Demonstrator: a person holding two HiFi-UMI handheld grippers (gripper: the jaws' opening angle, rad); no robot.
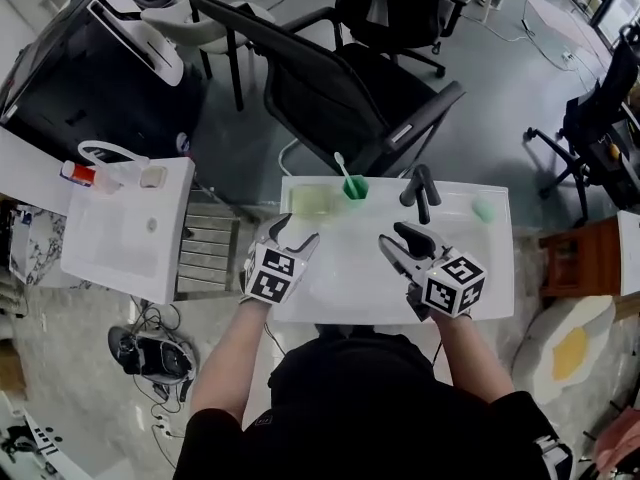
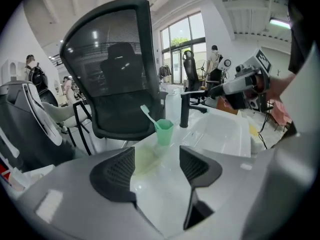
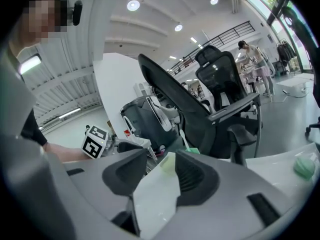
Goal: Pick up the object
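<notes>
**Both grippers open over the counter, cup untouched**

A black office chair (image 1: pixel 330 88) stood beyond the far edge of the white counter (image 1: pixel 497 273). The left gripper (image 1: pixel 296 230) hung over the near left part, jaws apart with nothing between them. The right gripper (image 1: pixel 397 238), near the middle, was likewise spread and empty. A black faucet (image 1: pixel 422 190) rose at the far edge. Left of it a pale yellow-green tray (image 1: pixel 312 202) lay, with the green cup (image 1: pixel 355 187) just beside it, upright, holding a toothbrush (image 1: pixel 342 166). A small green lump (image 1: pixel 484 209) sat near the far right corner.
</notes>
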